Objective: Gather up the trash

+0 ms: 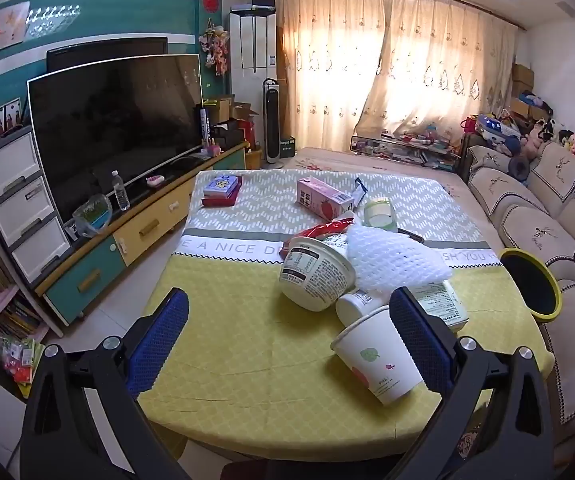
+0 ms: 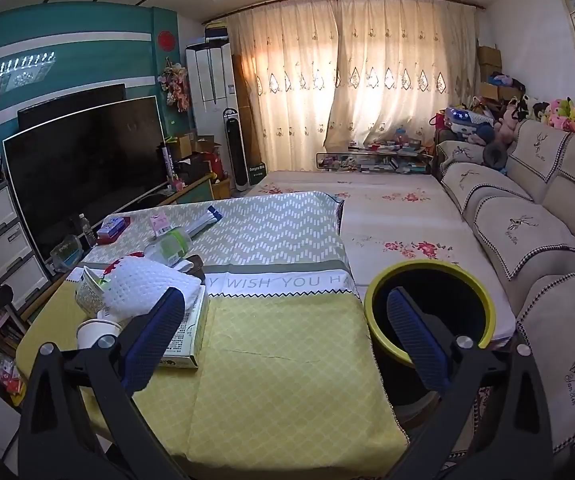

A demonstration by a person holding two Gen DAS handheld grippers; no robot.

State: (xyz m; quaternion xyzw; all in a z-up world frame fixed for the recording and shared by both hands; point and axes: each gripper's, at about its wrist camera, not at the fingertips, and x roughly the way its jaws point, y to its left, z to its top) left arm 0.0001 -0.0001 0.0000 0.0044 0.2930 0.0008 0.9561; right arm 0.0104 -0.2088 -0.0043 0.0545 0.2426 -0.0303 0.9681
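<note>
Both tools gape wide, gripping nothing. Paper cup point(image 1: 379, 350) lies tipped on the counter point(image 1: 223, 332), just at 1 o'clock of the left tool point(image 1: 287, 334), mouth toward 10 o'clock. Bin point(image 2: 431, 312) sits at 1 o'clock of the right tool point(image 2: 287, 336); left nearer the cup.

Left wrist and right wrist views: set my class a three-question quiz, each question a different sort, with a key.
1. True or false: the paper cup stands upright on the table.
2. Multiple choice: the bin has a rim that is A) red, B) yellow, C) white.
3. Fill in: the fingers of the left gripper and right gripper hold ____.

Key: 1 false, it lies on its side; 2 B; 3 nothing, both stand open.
</note>
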